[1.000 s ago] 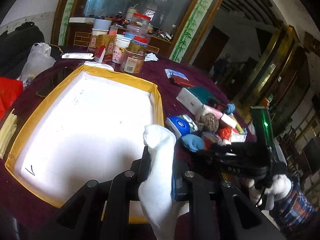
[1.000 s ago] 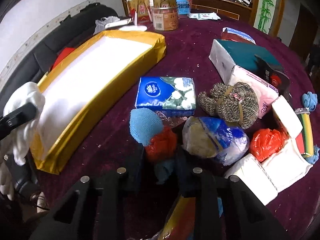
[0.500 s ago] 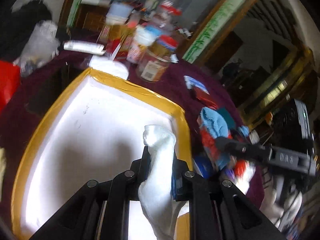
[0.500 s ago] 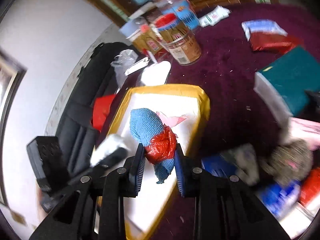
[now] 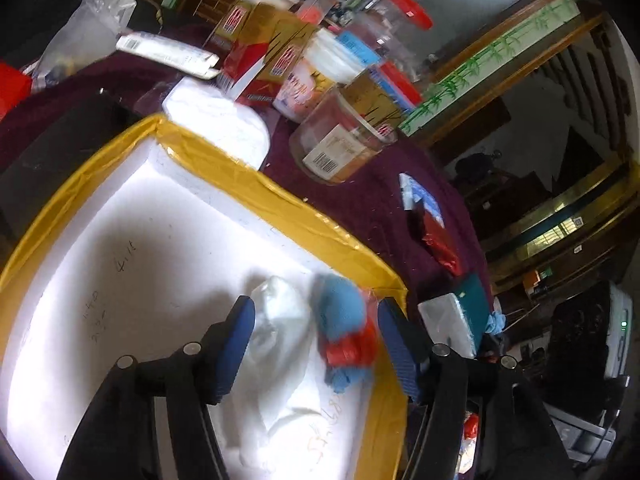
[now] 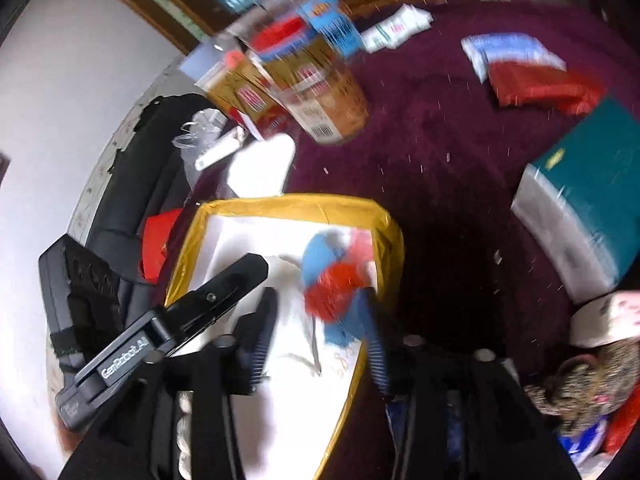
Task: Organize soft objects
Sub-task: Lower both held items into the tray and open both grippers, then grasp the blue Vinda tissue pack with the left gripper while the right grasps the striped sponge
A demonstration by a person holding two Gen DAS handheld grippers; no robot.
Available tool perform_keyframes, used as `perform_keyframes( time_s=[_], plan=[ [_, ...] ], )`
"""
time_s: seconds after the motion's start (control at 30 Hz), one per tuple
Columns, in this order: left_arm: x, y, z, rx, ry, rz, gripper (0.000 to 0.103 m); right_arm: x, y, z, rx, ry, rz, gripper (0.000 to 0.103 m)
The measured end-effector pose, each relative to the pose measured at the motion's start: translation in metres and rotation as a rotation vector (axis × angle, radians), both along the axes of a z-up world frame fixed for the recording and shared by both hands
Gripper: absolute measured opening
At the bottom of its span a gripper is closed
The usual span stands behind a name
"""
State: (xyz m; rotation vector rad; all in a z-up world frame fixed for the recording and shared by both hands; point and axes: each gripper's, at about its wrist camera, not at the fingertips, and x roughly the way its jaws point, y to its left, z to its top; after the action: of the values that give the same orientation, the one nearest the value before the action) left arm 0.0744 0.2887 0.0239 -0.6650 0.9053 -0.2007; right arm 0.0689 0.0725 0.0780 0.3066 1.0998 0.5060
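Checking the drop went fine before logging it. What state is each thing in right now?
White soft cloth: lying in the tray, released.
Blue and red soft bundle: over the tray, pads clear of it.
Gold-edged white foam tray: holds the cloth.
Left gripper: jaws opening, nothing gripped.
Right gripper: jaws opening, bundle between them.
Clear plastic jar: upright on the table.

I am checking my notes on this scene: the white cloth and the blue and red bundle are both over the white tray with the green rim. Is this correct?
Not quite: the rim is golden yellow, not green. The left wrist view shows the white cloth and the blue and red bundle over the white tray with that yellow rim.
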Motion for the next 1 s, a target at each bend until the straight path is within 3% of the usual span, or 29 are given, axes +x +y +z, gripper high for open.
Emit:
perform_keyframes(
  time_s=[0.03, 0.2, 0.23, 0.3, 0.37, 0.53, 0.7, 0.87, 1.0],
  plan=[
    [-0.002, 0.000, 0.003, 0.008, -0.011, -0.003, 0.069, -0.004, -0.003, 0.007, -0.009, -0.026, 0.000, 0.059],
    [-0.020, -0.004, 0.019, 0.017, -0.014, -0.015, 0.069, -0.039, -0.047, 0.041, -0.020, -0.174, -0.012, 0.062],
    [-0.025, -0.007, 0.024, 0.031, -0.018, -0.024, 0.072, -0.049, -0.060, 0.047, -0.030, -0.217, -0.025, 0.070],
    [-0.040, -0.023, 0.038, 0.093, -0.053, -0.069, 0.074, -0.071, -0.090, 0.052, -0.067, -0.302, -0.072, 0.086],
    [-0.055, -0.047, 0.051, 0.178, -0.092, -0.135, 0.076, -0.087, -0.124, 0.045, -0.114, -0.353, -0.146, 0.088],
    [-0.076, -0.126, 0.058, 0.395, -0.158, -0.348, 0.076, -0.101, -0.211, 0.009, -0.102, -0.291, -0.305, 0.088],
    [-0.072, -0.183, 0.040, 0.551, -0.140, -0.510, 0.075, -0.114, -0.270, -0.017, -0.057, -0.272, -0.415, 0.088],
    [-0.059, -0.214, 0.015, 0.851, -0.117, -0.648, 0.076, -0.122, -0.298, -0.028, 0.026, -0.257, -0.456, 0.088],
    [-0.052, -0.220, 0.001, 0.897, -0.065, -0.725, 0.076, -0.122, -0.292, -0.029, 0.032, -0.258, -0.420, 0.088]
  ],
)
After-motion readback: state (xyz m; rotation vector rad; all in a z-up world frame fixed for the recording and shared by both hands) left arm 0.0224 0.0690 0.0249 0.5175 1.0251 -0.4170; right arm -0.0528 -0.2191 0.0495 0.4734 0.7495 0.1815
